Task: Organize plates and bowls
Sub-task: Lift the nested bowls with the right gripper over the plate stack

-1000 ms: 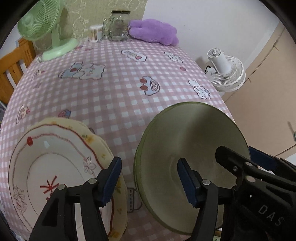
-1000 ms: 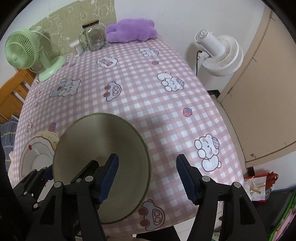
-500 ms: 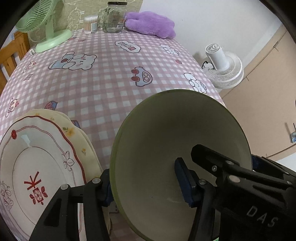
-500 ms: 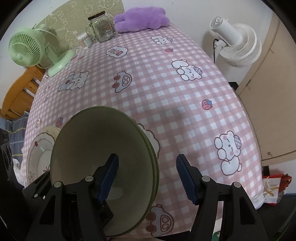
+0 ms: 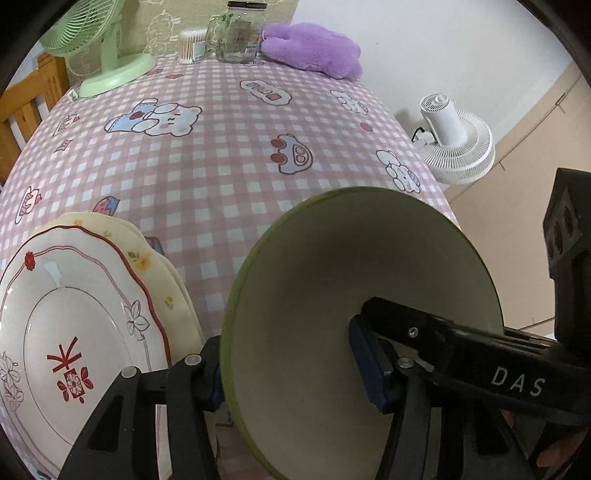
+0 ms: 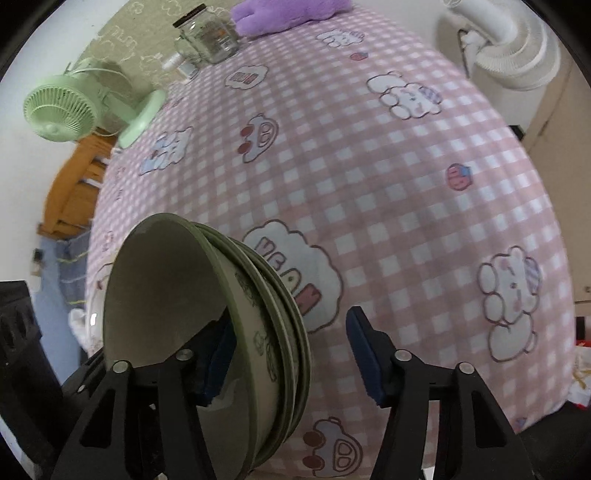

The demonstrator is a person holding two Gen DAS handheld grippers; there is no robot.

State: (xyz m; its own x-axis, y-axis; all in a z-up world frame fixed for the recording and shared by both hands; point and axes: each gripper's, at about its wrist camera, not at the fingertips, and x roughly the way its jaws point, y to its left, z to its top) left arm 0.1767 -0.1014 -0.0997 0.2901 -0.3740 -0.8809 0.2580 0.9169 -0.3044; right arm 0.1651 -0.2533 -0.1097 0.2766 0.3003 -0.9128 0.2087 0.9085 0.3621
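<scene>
A green bowl (image 5: 332,295) sits near the table's front edge, on a stack of green dishes (image 6: 284,317). My left gripper (image 5: 291,369) straddles the bowl's rim, one finger inside and one outside, jaws wide apart. My right gripper (image 6: 291,354) is open too; its left finger reaches into the bowl (image 6: 159,295) and its right finger hangs over the cloth. Left of the bowl lies a white plate with red trim (image 5: 74,332) on a cream plate (image 5: 162,273).
The pink checked tablecloth (image 5: 221,155) covers the table. At the far edge stand a green desk fan (image 5: 107,55), a glass jar (image 5: 236,33), a cotton-swab tub (image 5: 192,46) and a purple plush (image 5: 314,48). A white floor fan (image 5: 458,144) stands off the right side.
The green bowl has come down onto the stack of green dishes. Both grippers moved closer in around it, and the right view has tilted and dropped lower.
</scene>
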